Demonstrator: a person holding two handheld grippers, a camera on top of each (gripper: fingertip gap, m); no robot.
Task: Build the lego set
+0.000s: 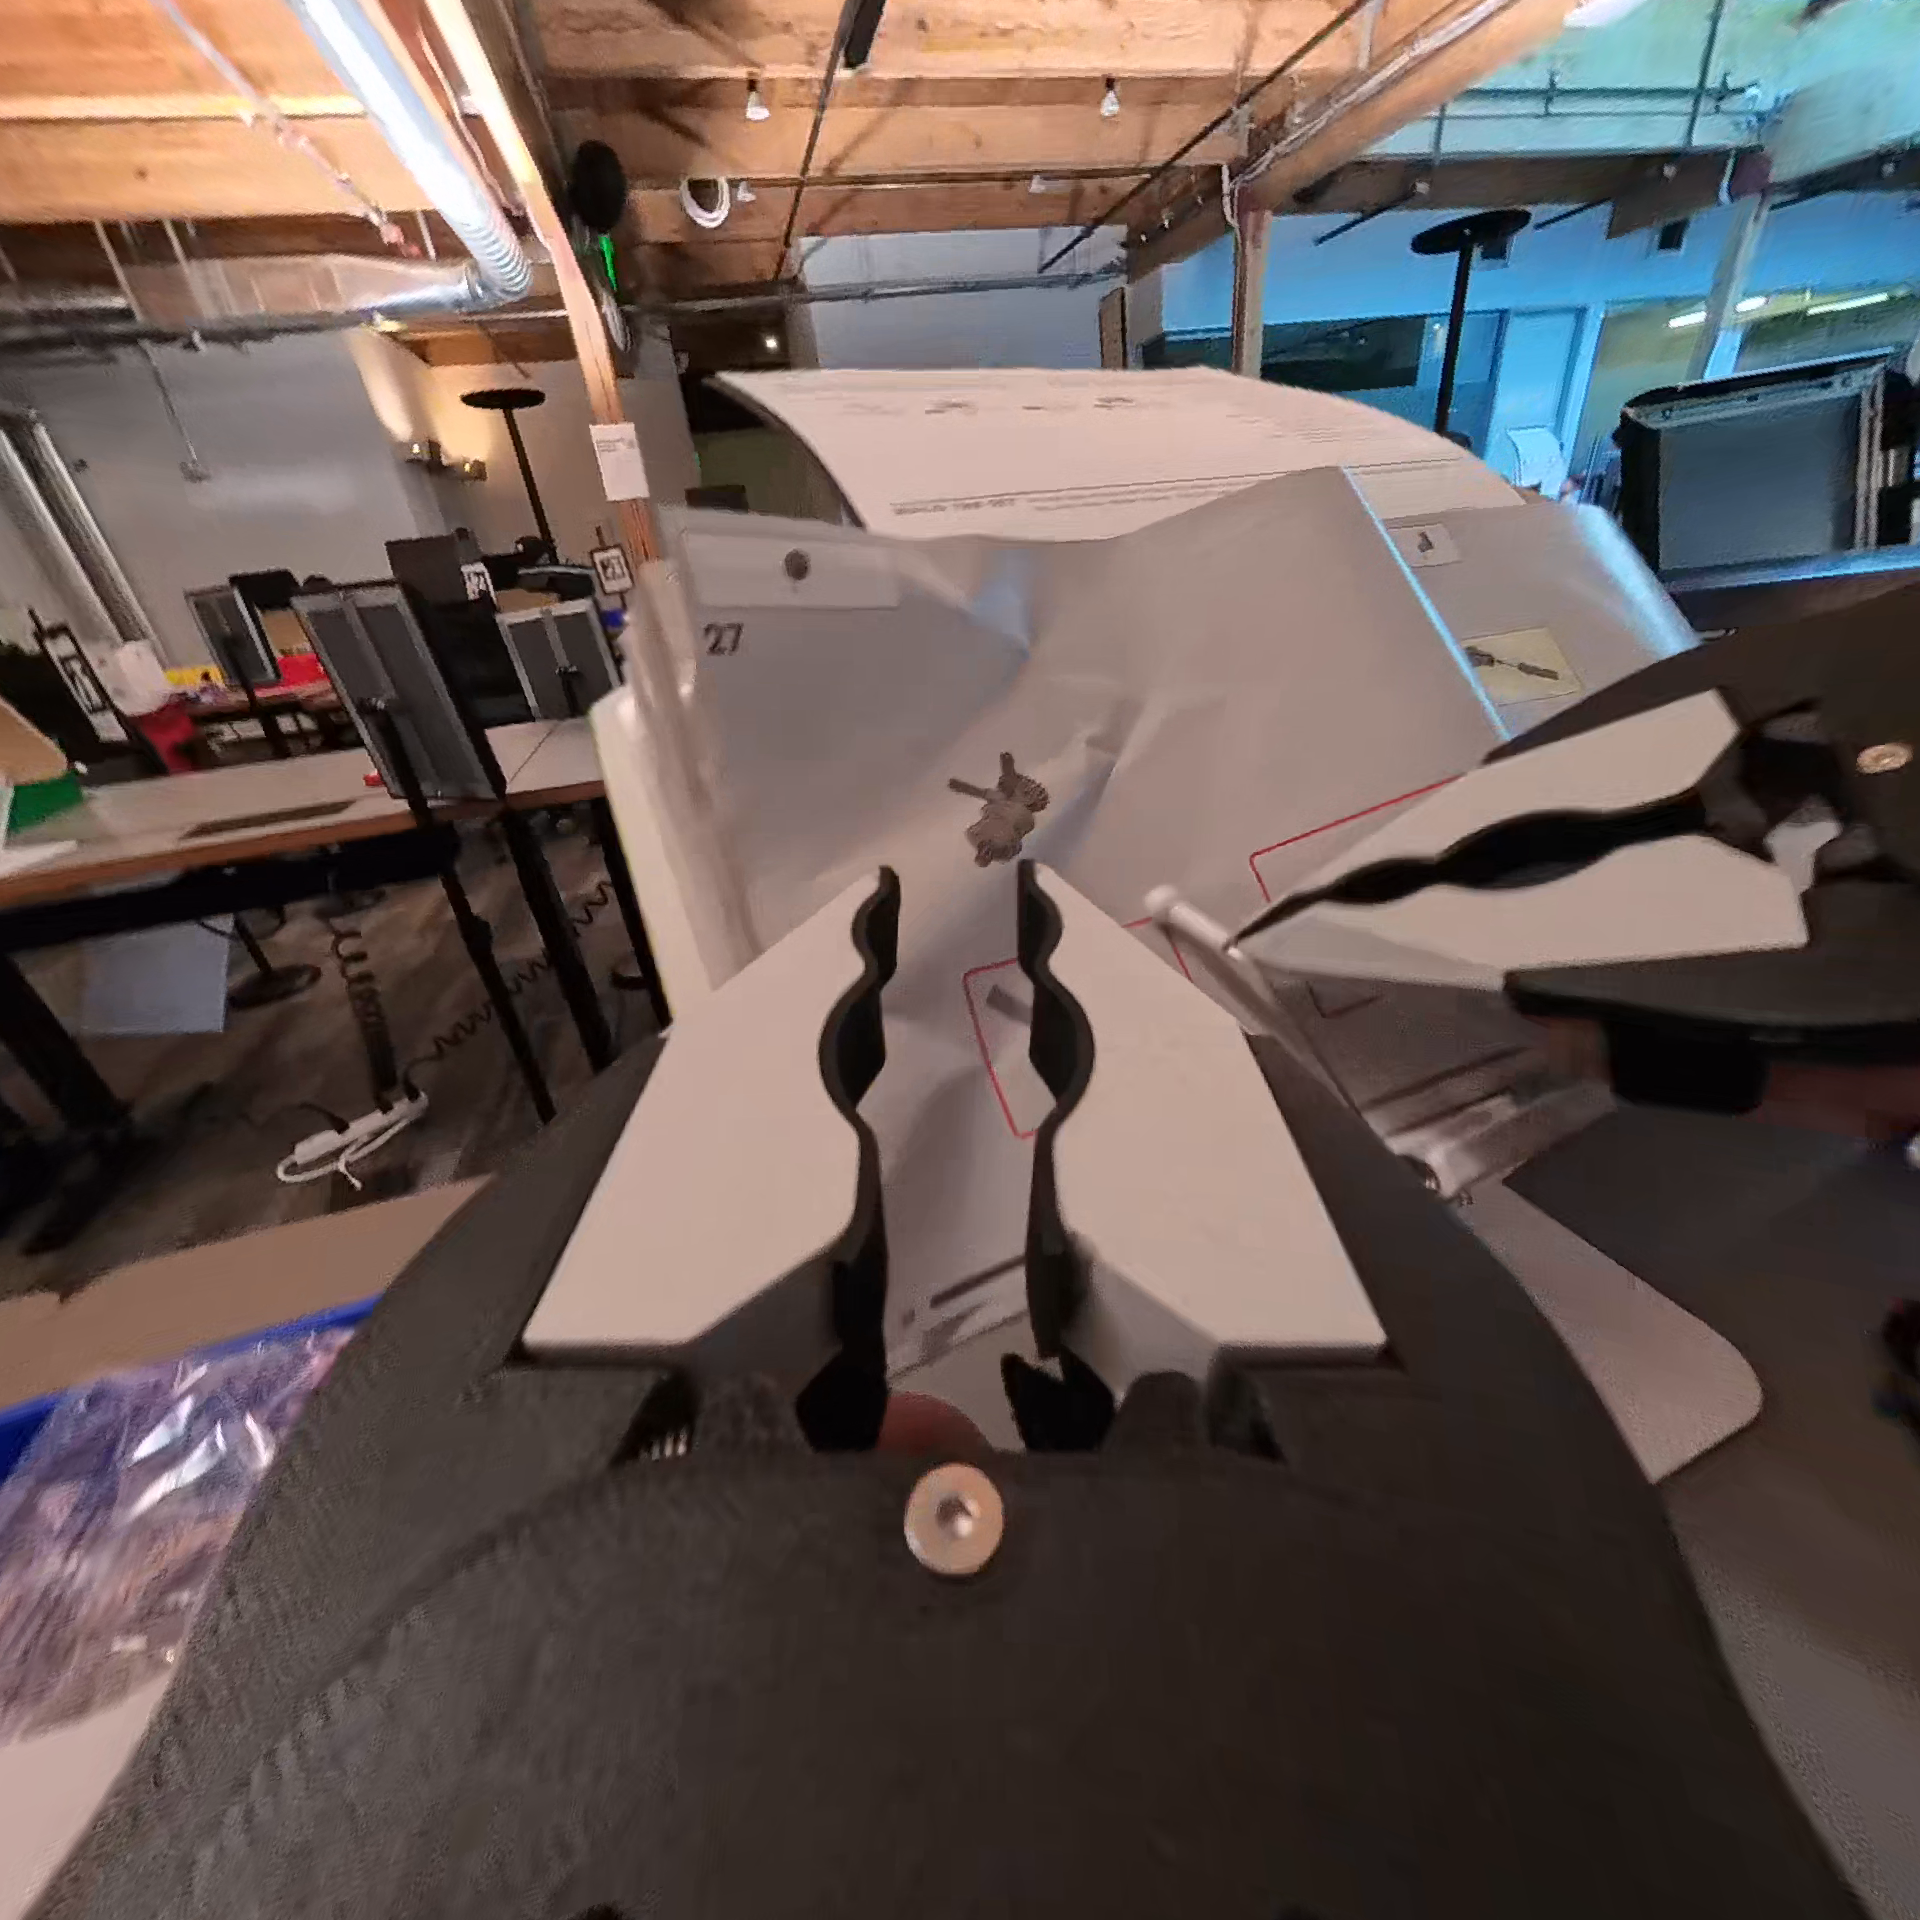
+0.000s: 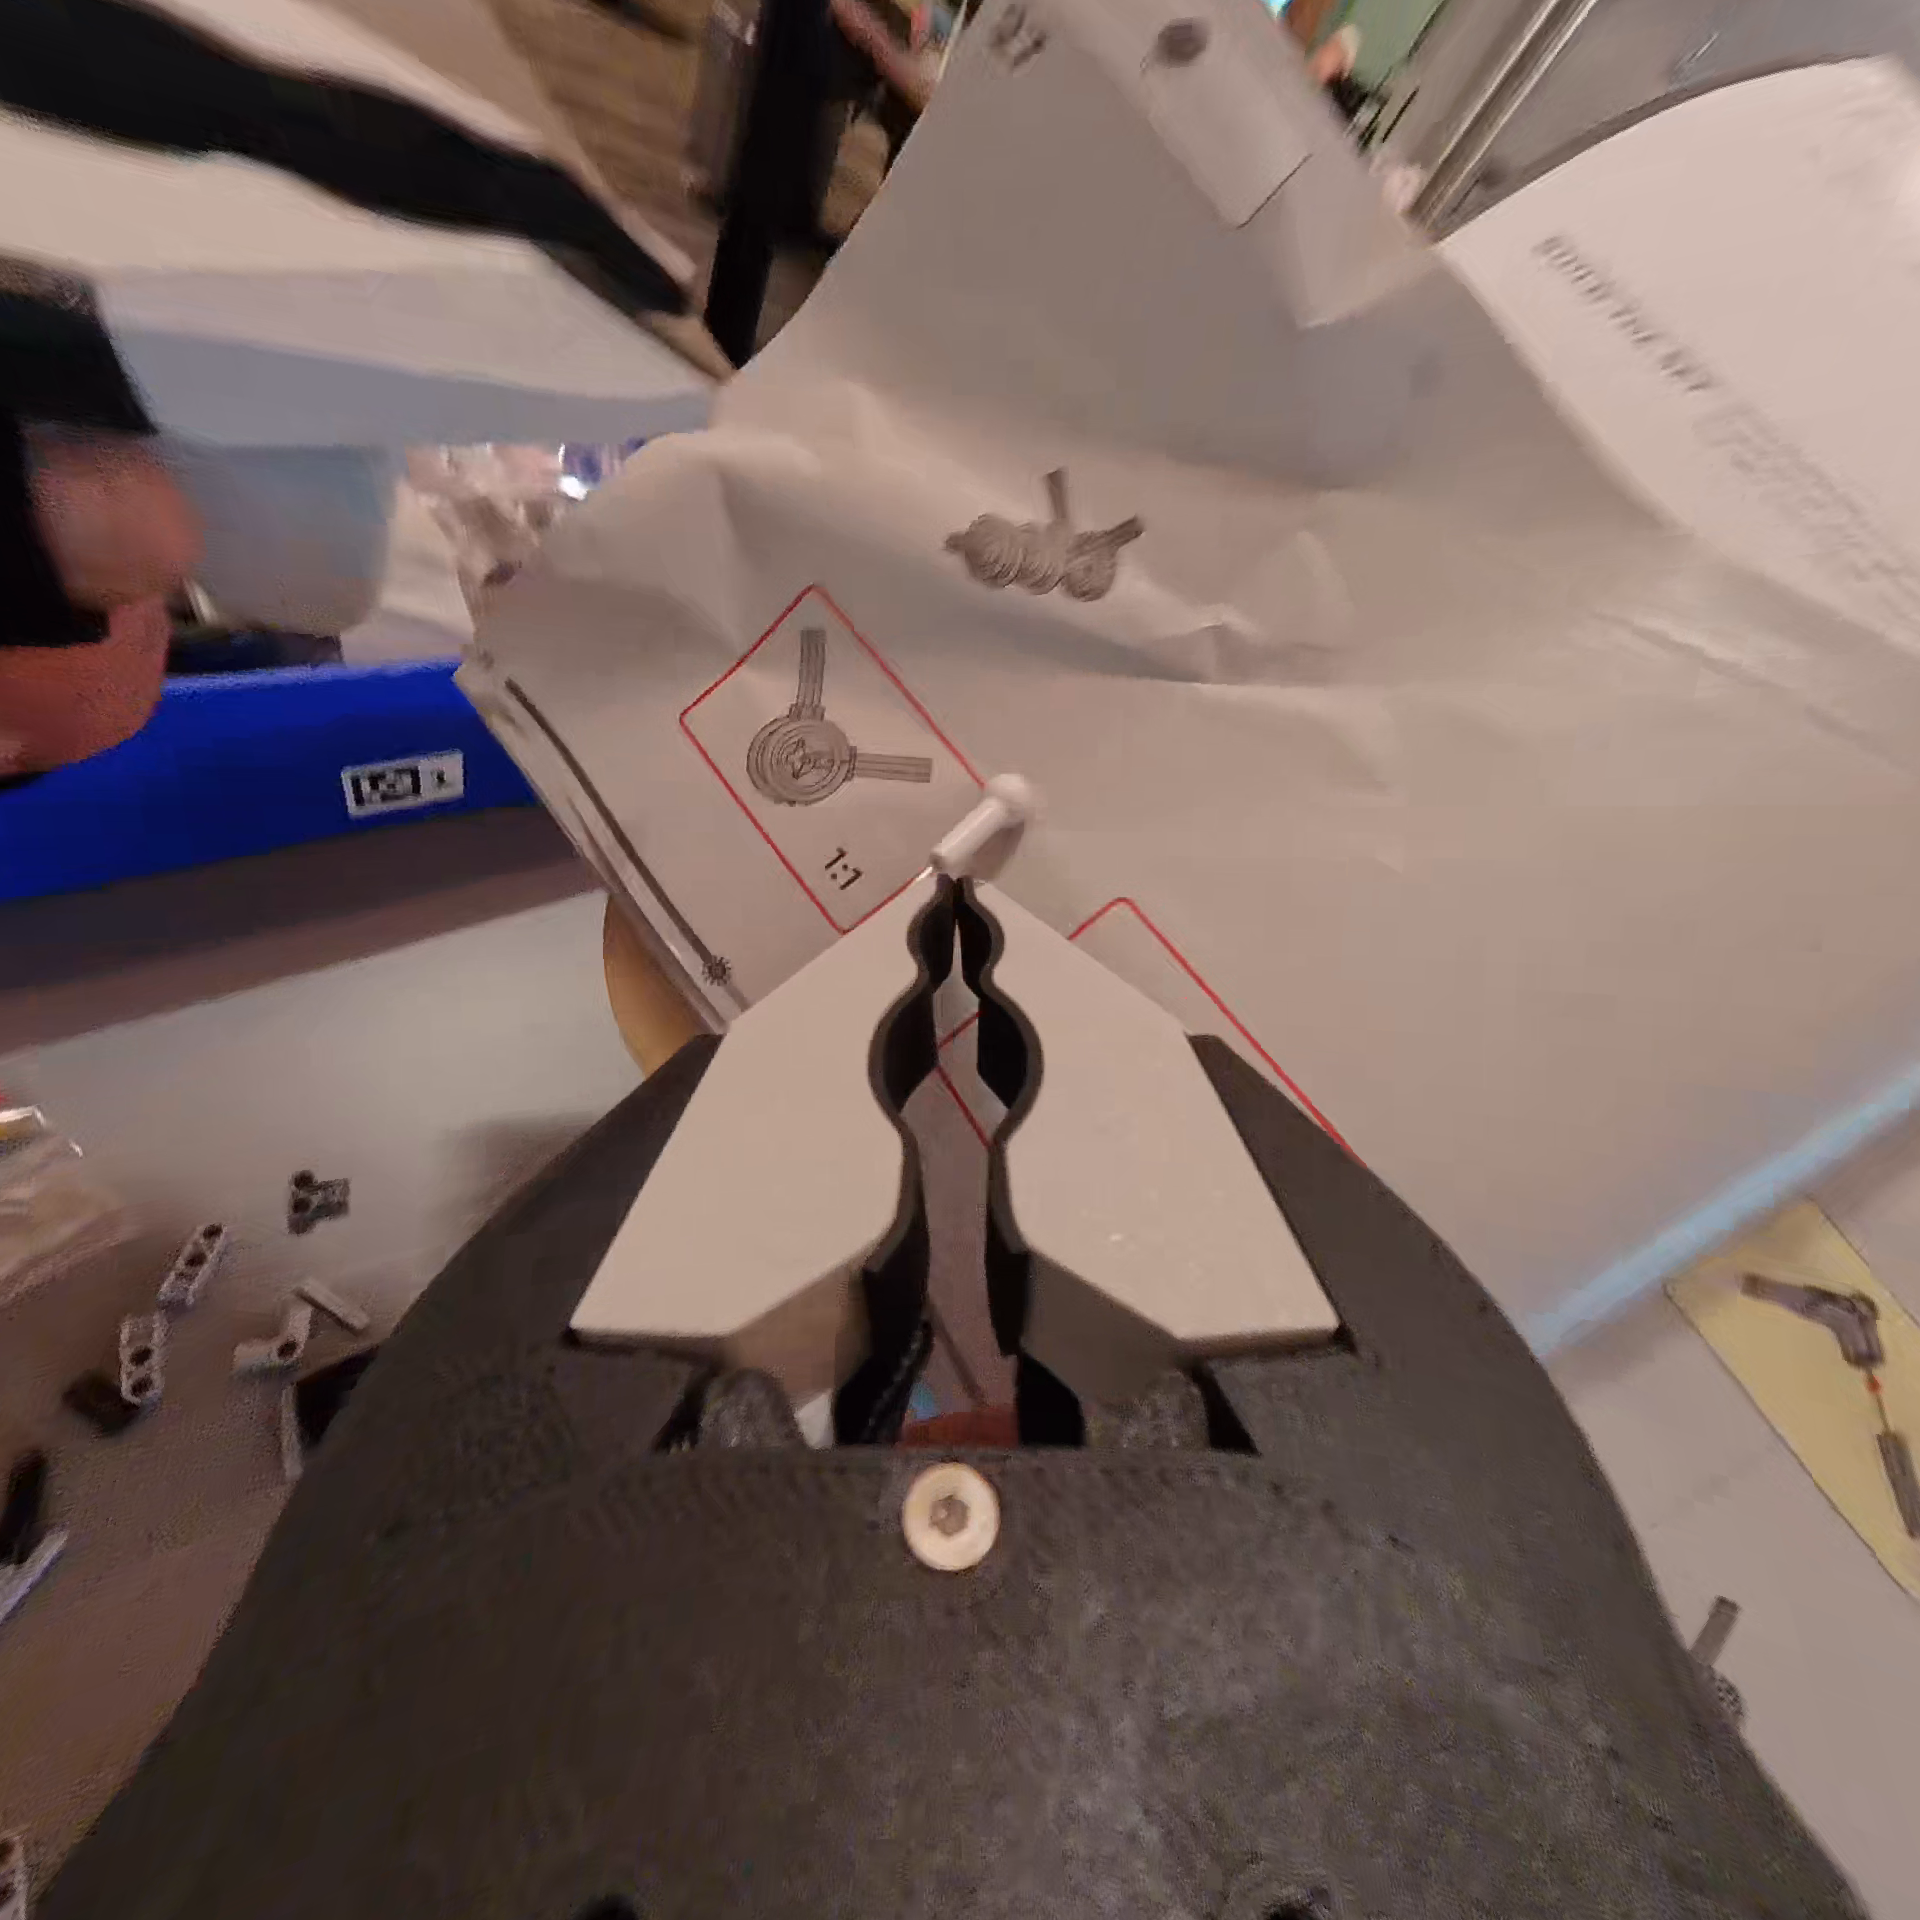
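Observation:
The open instruction booklet [image 1: 883, 707] stands upright ahead of both grippers, its pages creased. My left gripper [image 1: 956, 883] is open and holds nothing; only the page shows between its fingers. My right gripper [image 2: 954, 883] is shut, and its fingertips rest against a thin white-capped rod [image 2: 982, 826] that lies over the page. The left wrist view shows the same: the right gripper [image 1: 1236, 940] comes in from the right with its shut tips at the side of the rod [image 1: 1205, 956]. Several small grey lego pieces [image 2: 187, 1268] lie on the table at the lower left.
A blue bin [image 2: 239, 769] stands at the left behind the booklet, and a person's hand [image 2: 83, 665] is beside it. A clear bag of parts [image 1: 104, 1507] lies in the blue bin at lower left. Tables and stands fill the room behind. Across from one pair of fingers to the other is roughly 9 cm.

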